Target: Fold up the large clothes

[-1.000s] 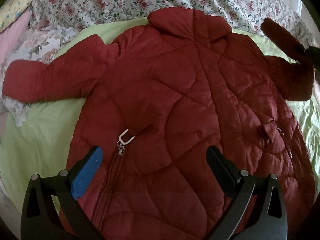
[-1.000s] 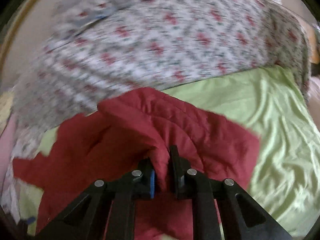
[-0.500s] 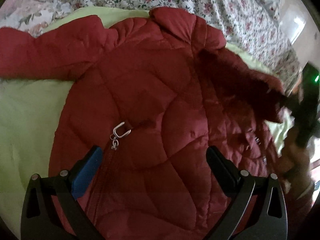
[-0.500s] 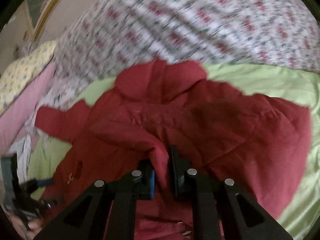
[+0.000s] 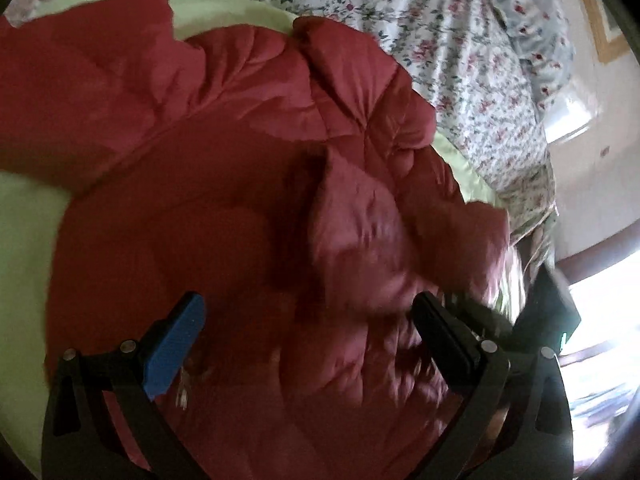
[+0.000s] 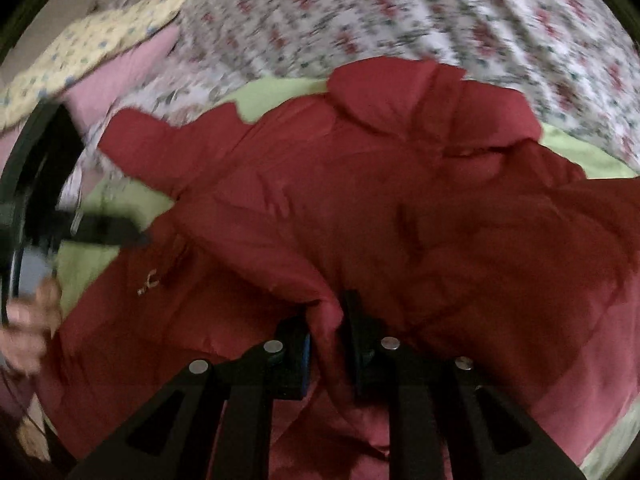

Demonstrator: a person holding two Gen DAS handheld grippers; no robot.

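Note:
A large red quilted jacket [image 5: 224, 184] lies spread on a light green sheet [image 5: 24, 216]; it also shows in the right wrist view [image 6: 360, 208]. My right gripper [image 6: 326, 332] is shut on the jacket's right sleeve [image 6: 324, 320] and holds it over the jacket's body, folded inward. The folded sleeve [image 5: 360, 232] shows in the left wrist view. My left gripper [image 5: 308, 320] is open and empty, close above the jacket's lower front. The other sleeve [image 6: 160, 140] lies stretched out to the left. A metal zipper pull [image 6: 150, 282] shows on the front.
A floral bedspread [image 5: 460, 40] lies behind the jacket, also in the right wrist view [image 6: 400, 20]. Pink and yellow pillows [image 6: 100, 52] sit at the far left. The left gripper's body and the hand holding it [image 6: 36, 240] show at the left edge. A wall and a bright window [image 5: 600, 280] stand at right.
My right gripper has carried the sleeve leftward across the jacket's body. My left gripper has moved forward and swung right, staying open.

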